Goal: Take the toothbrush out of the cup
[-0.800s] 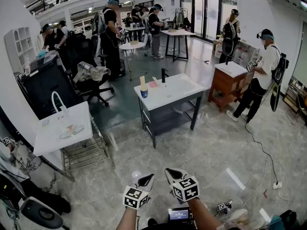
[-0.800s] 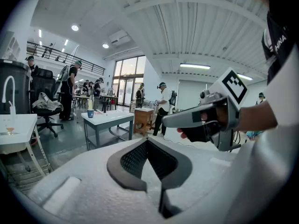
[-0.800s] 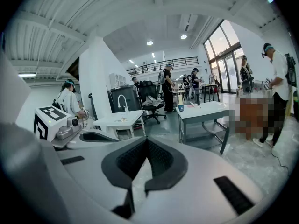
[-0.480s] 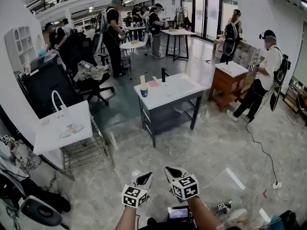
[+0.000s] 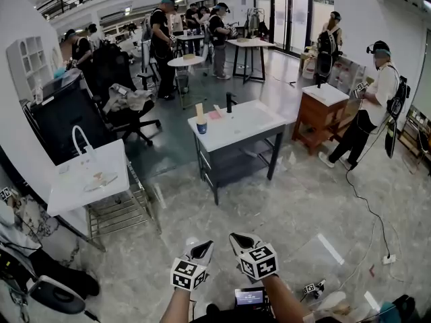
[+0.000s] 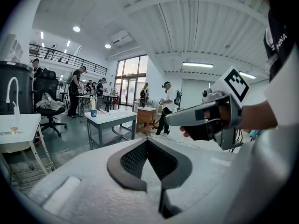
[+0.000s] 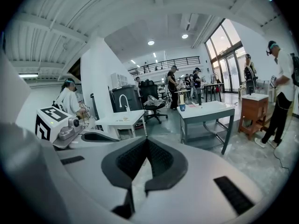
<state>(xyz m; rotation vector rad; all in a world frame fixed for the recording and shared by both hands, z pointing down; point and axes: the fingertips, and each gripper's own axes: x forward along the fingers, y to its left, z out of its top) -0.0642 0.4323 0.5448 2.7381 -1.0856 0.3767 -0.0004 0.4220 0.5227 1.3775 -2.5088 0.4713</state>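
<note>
A blue cup (image 5: pixel 202 128) stands at the left end of a white table (image 5: pixel 246 125) several steps ahead, with a pale toothbrush (image 5: pixel 199 114) upright in it. The cup also shows small in the left gripper view (image 6: pixel 93 112) and the right gripper view (image 7: pixel 182 107). My left gripper (image 5: pixel 200 250) and right gripper (image 5: pixel 240 242) hang side by side low over the floor, far from the table. Both are shut, jaws meeting at the tips with nothing between them (image 6: pixel 147 141) (image 7: pixel 147 139).
A white sink stand (image 5: pixel 87 180) with a faucet is at the left, and an office chair (image 5: pixel 131 113) behind it. A wooden cabinet (image 5: pixel 323 116) and a person (image 5: pixel 374 106) are at the right. A cable (image 5: pixel 367 207) runs over the marble floor. Several people stand at the back.
Both grippers stay shut and keep their places at the bottom of the head view. People in the background have shifted a little.
</note>
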